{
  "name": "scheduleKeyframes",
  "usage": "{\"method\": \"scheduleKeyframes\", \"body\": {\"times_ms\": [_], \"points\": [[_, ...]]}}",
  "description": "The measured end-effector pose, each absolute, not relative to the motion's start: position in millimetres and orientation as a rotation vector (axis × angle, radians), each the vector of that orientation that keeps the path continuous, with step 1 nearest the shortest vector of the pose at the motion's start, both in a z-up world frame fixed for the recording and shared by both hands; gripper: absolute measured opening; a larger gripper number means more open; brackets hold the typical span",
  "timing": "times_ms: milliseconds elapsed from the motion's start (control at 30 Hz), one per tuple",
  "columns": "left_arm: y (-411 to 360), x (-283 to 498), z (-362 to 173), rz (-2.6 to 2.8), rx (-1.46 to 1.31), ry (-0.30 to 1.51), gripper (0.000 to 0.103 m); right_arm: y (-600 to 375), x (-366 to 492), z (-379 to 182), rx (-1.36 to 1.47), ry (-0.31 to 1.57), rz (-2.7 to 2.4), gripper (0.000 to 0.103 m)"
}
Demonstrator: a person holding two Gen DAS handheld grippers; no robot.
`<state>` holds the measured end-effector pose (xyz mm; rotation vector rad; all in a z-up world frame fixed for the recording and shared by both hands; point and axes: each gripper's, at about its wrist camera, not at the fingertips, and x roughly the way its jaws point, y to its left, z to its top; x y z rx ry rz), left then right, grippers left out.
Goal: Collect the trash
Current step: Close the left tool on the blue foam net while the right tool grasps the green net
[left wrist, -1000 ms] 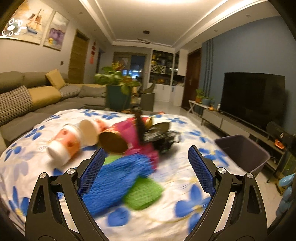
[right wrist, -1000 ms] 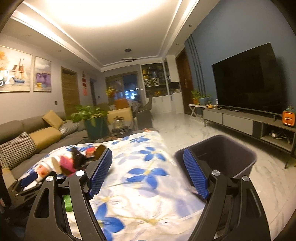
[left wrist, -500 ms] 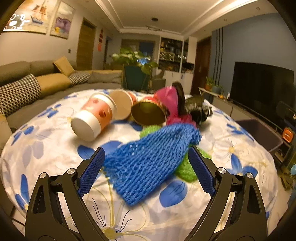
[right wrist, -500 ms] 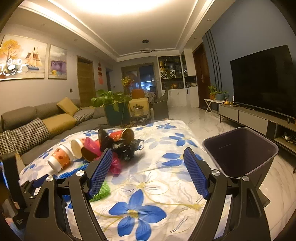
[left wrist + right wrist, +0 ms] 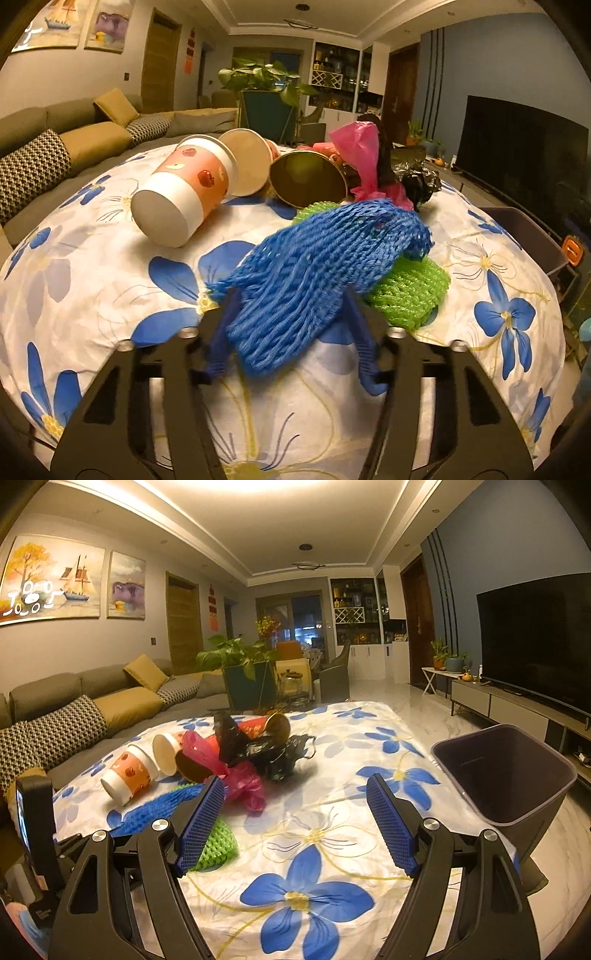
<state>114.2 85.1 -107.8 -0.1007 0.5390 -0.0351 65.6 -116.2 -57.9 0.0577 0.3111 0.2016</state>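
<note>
A blue foam net (image 5: 325, 266) lies on the flowered tablecloth (image 5: 92, 295), half over a green foam net (image 5: 410, 291). My left gripper (image 5: 291, 332) has its blue pads pressed against both sides of the blue net's near end. Behind lie a tipped paper cup (image 5: 181, 199), a gold-lined cup (image 5: 308, 179), a pink bag (image 5: 358, 155) and a black bag (image 5: 417, 184). In the right wrist view my right gripper (image 5: 295, 827) hangs open over the cloth with nothing between its fingers. The pile (image 5: 240, 760) is ahead and to its left.
A dark plastic bin (image 5: 506, 775) stands on the floor by the table's right edge. A sofa (image 5: 74, 709) runs along the left. A plant box (image 5: 251, 686) stands behind the table. A TV (image 5: 535, 635) and its low cabinet line the right wall.
My left gripper has moved in onto the blue net, and its fingers have drawn together around it. The right gripper has swung left, from the bin towards the pile.
</note>
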Motion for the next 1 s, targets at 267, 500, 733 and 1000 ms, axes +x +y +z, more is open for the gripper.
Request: {"method": "scheduleKeyframes", "body": {"times_ms": [267, 500, 733, 1000], "points": [[105, 107, -103, -0.053, -0.194, 0.528, 0.010, -94, 74, -68, 0.019, 0.347, 0.246, 0.077], [122, 88, -83, -0.044, -0.266, 0.462, 0.009, -70, 80, -82, -0.011, 0.390, 0.307, 0.077], [135, 73, -64, -0.005, -0.282, 0.396, 0.009, -43, 92, -97, -0.037, 0.432, 0.364, 0.072], [147, 73, -61, 0.034, -0.299, 0.383, 0.009, -18, 110, -108, -0.052, 0.495, 0.421, 0.062]]}}
